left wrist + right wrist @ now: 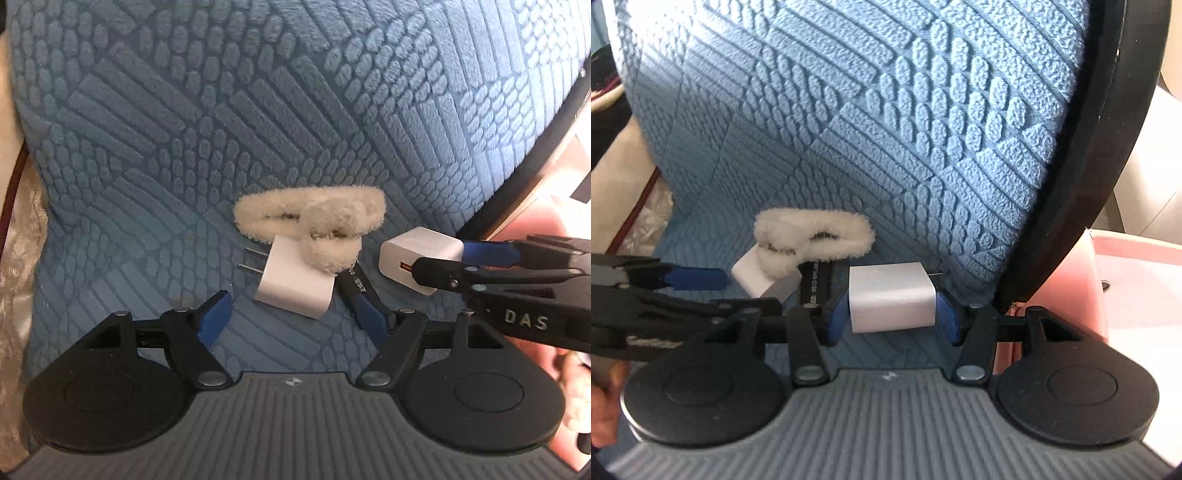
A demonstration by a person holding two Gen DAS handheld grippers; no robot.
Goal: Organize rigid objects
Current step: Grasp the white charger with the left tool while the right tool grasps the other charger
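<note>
Blue textured cushion (258, 110), right claw (892, 299) angled down — clamping white charger (890, 299), left claw (295, 317) gaping — empty

Our left gripper (295, 314) points steeply down, its jaws spread wide with nothing pressed between the blue pads (214, 314). Our right gripper (892, 314) reaches in beside it from the right, angled down too, its pads (836, 314) clamped on a charger (892, 301).

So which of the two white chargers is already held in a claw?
The white charger clamped between the right claw pads. The other charger lies on the blue cushion, partly under the fluffy hair clip, before the open left claw.
</note>
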